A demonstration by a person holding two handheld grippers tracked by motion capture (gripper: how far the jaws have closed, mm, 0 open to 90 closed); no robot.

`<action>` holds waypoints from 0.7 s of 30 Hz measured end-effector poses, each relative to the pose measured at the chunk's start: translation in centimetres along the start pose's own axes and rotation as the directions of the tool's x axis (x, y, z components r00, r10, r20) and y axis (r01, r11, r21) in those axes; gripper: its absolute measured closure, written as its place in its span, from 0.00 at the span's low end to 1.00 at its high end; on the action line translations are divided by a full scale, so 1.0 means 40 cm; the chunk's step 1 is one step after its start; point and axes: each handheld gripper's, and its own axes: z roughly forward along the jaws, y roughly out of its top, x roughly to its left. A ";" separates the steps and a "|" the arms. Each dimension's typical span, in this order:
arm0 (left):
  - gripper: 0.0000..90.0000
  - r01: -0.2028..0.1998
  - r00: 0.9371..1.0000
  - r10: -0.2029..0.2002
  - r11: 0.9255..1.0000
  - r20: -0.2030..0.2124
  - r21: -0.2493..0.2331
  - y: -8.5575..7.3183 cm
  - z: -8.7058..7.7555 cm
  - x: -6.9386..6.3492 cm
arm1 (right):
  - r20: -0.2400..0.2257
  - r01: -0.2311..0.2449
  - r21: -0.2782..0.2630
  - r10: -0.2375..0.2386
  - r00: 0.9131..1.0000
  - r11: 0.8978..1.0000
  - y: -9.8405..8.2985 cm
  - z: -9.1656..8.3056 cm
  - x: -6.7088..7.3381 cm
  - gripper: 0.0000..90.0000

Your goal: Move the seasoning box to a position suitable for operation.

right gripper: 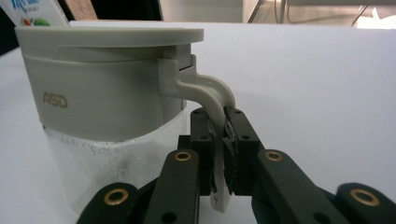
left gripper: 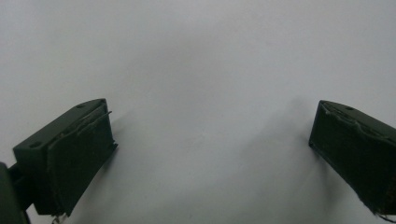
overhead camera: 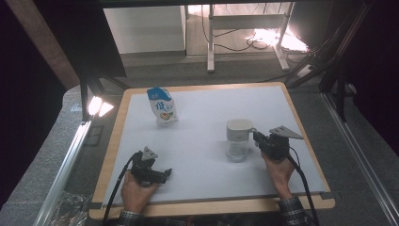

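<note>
R gripper (right gripper: pixel 223 154) clamped on handle (right gripper: pixel 212 100) of lidded jar (overhead camera: pixel 238 137), at 3 o'clock on table (overhead camera: pixel 197 141); handle's lower end cut off behind pads. L gripper (overhead camera: pixel 162 175) at 7 o'clock, jaws wide apart, nothing between. Pouch (overhead camera: pixel 162 106) at 11 o'clock, print unreadable.

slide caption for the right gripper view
Right tongs shut on the beige plastic handle of a clear lidded jar.

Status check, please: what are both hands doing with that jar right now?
Right gripper jaws shut on jar handle. Left gripper open over bare table. Nothing blocking.
</note>
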 end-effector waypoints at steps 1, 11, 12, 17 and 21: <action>0.00 0.000 1.000 0.000 1.000 0.000 0.000 0.000 0.000 0.000 | 0.008 0.025 -0.008 -0.025 1.000 1.000 -0.002 -0.003 0.006 0.93; 0.00 0.000 1.000 0.000 1.000 0.000 0.000 0.000 0.000 0.000 | 0.013 0.063 -0.001 -0.063 0.998 0.998 -0.051 -0.031 0.005 0.84; 0.00 -0.001 1.000 0.001 1.000 0.000 0.000 0.000 0.000 0.000 | 0.013 0.063 -0.001 -0.063 0.998 0.998 -0.051 -0.031 0.005 0.84; 0.00 0.000 1.000 0.000 1.000 0.000 0.000 0.000 0.000 0.000 | 0.019 0.039 0.042 -0.040 0.999 0.998 -0.043 0.000 -0.011 0.74; 0.00 0.000 1.000 0.000 1.000 0.000 0.000 0.000 0.000 0.000 | 0.030 0.043 0.038 -0.044 0.999 0.998 -0.036 0.011 -0.005 0.88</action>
